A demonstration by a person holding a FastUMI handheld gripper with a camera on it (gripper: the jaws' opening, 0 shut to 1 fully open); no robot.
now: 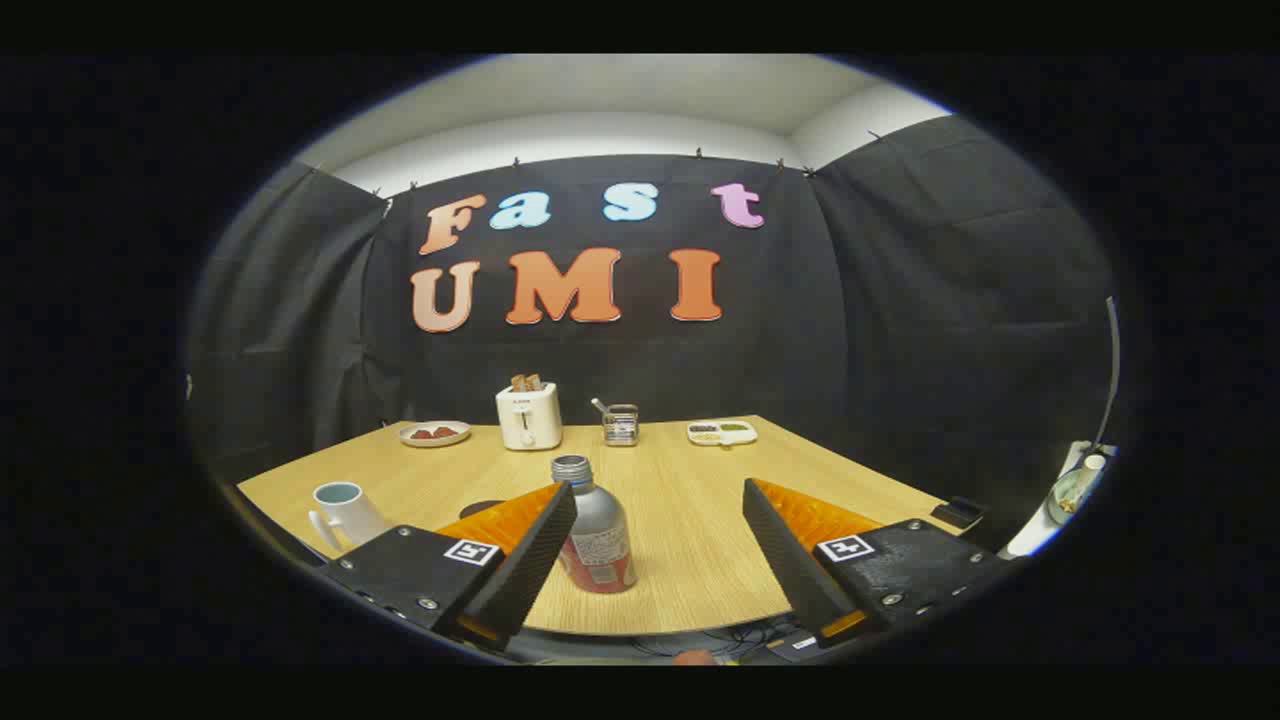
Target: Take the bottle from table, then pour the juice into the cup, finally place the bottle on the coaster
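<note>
The counter [690, 520], a pale wood-grain top, spreads out ahead of the tool [660, 545]. The tool sits low at the near edge, pointing across the counter, its two fingers [530, 560] spread wide and pressing on nothing. One bottle [595, 530] stands upright between them, just beside the left finger, with a clear gap to the right finger; its cap is on, and its label carries small print too blurred to read. Well beyond the fingers, one toaster [528, 416] stands near the far edge with bread showing in its slots; a small mark on its front is not legible. One white cup [345, 512] stands on the counter to the left of the left finger. Partly hidden behind that finger lies one dark round coaster [480, 508]. Along the far edge are one plate [435, 433], one divided tray [722, 432] and one small utensil holder [620, 424].
</note>
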